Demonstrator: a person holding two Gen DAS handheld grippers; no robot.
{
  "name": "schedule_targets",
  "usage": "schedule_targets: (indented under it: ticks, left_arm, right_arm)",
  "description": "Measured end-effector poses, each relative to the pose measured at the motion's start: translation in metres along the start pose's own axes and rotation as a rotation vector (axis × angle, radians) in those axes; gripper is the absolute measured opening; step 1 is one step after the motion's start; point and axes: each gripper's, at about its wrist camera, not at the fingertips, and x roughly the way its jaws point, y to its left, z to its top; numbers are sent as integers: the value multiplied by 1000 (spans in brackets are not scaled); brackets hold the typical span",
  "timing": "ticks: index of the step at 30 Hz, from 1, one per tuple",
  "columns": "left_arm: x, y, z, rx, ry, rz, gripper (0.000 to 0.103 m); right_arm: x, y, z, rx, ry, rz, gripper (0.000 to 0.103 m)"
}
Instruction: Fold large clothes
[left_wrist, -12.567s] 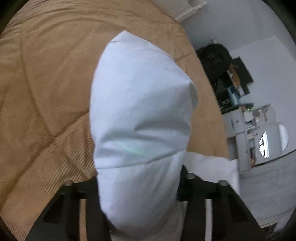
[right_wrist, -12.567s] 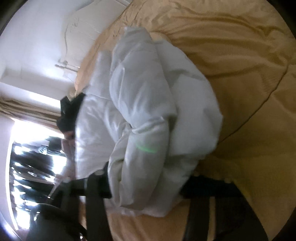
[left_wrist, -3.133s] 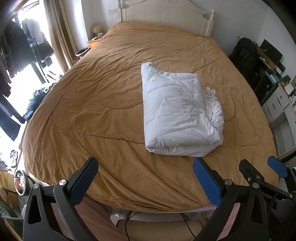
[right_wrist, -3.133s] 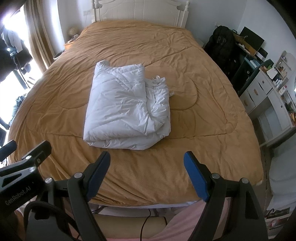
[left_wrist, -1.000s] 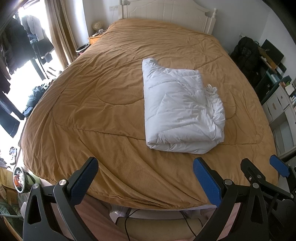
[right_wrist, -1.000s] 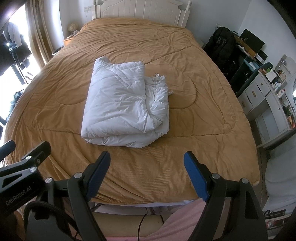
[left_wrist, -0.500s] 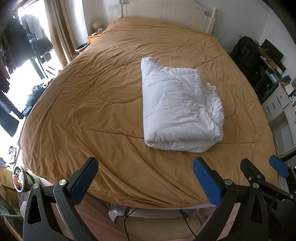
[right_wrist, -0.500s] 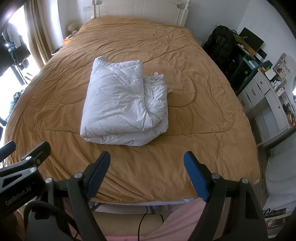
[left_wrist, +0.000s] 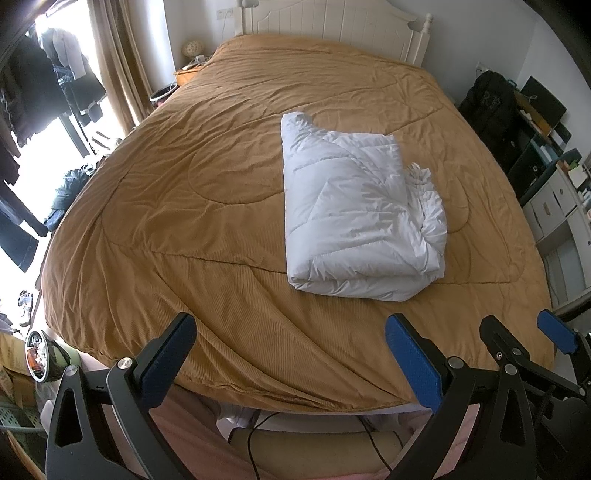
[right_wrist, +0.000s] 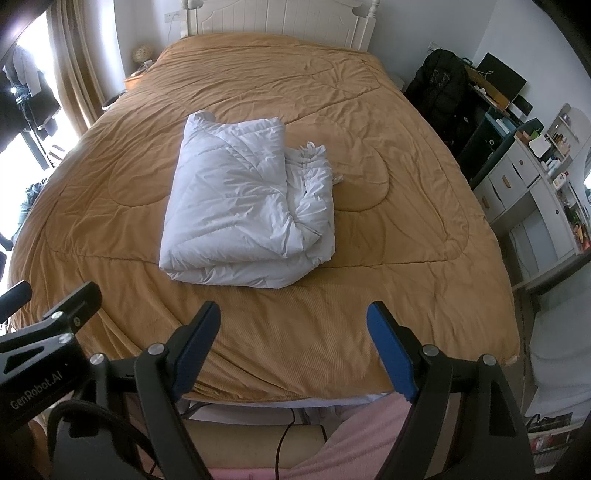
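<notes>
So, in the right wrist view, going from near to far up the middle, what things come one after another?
Right gripper with open jaws → near edge of the tan bedspread → folded white quilt → white headboard.

Folded white quilt sits right of centre on the tan bedspread; left gripper gapes empty, bottom of frame.

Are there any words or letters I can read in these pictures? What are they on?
"GenRobot.AI" in pale letters on the black body of the left gripper, seen at the lower left of the right wrist view.
Letters on the black backpack: too blurred to read.
Labels on the shelf bottles: too small to read.
</notes>
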Motion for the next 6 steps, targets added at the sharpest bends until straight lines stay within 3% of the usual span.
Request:
schedule_targets:
  ticks: [6]
  left_arm:
    - [0, 0, -1, -1, 1, 0, 102]
  right_arm:
    - [0, -1, 0, -1, 0, 1, 82]
